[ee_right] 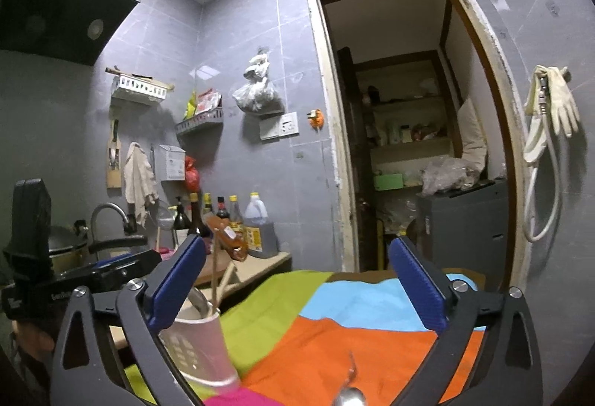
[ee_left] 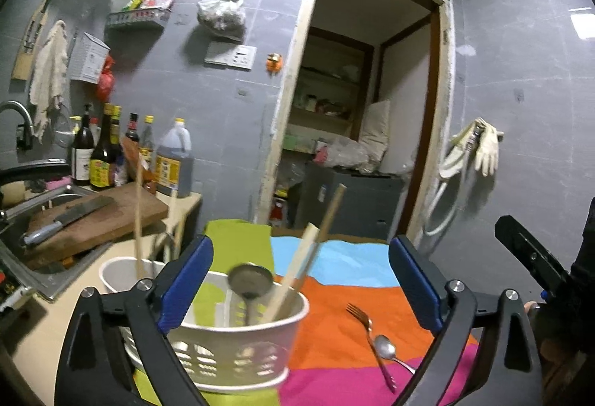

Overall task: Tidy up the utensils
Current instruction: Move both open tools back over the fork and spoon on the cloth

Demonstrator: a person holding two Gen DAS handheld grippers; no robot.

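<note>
A white slotted utensil holder [ee_left: 230,350] stands on the multicoloured cloth [ee_left: 334,313], holding a metal ladle [ee_left: 250,281] and wooden chopsticks [ee_left: 305,257]. A fork [ee_left: 368,331] and a spoon [ee_left: 386,348] lie crossed on the orange and pink part of the cloth. My left gripper [ee_left: 301,287] is open and empty, above the holder's right side. My right gripper [ee_right: 297,290] is open and empty over the cloth [ee_right: 334,342]; the holder [ee_right: 200,350] is at its left finger and the spoon [ee_right: 351,396] shows at the bottom edge.
A sink [ee_left: 33,220], a wooden cutting board with a cleaver [ee_left: 67,220] and sauce bottles [ee_left: 111,153] stand to the left. A doorway [ee_left: 364,108] opens behind the table. Gloves and a hose [ee_left: 479,149] hang on the right wall.
</note>
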